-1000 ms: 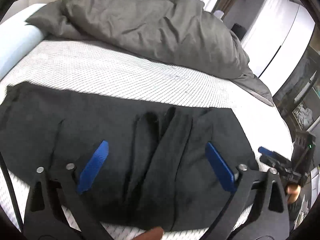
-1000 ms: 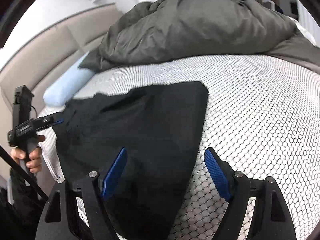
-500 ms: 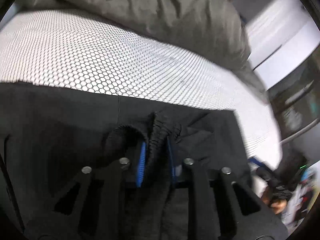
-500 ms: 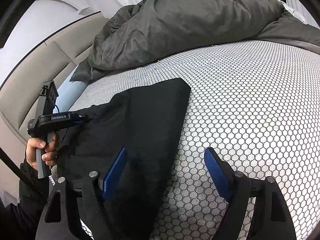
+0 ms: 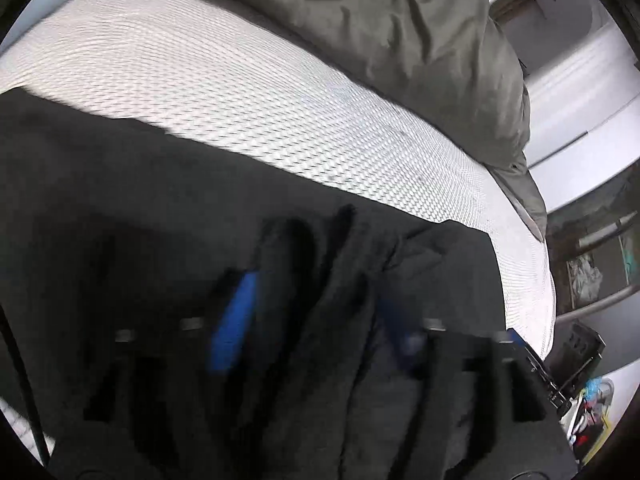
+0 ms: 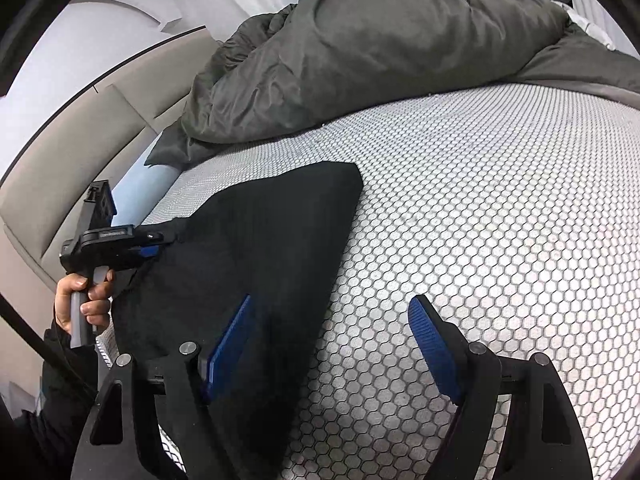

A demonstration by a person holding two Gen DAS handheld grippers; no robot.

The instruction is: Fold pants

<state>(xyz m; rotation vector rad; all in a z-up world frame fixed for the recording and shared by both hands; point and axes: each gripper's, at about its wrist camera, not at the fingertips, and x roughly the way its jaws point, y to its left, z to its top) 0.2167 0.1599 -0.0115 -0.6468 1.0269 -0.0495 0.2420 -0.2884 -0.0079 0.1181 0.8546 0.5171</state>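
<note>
1. The black pants (image 6: pixel 256 248) lie folded lengthwise on the bed (image 6: pixel 500 240)
2. Left gripper (image 5: pixel 316 316) fingers just reopened, astride a bunched ridge; right gripper (image 6: pixel 332 344) fingers wide, empty
3. Crosswise folds seemingly remain

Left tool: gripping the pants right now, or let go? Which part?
Nothing held. The left tool has just been opening; a bunched ridge of the black pants lies between its blue pads, which stand apart. The right tool is open too.
</note>
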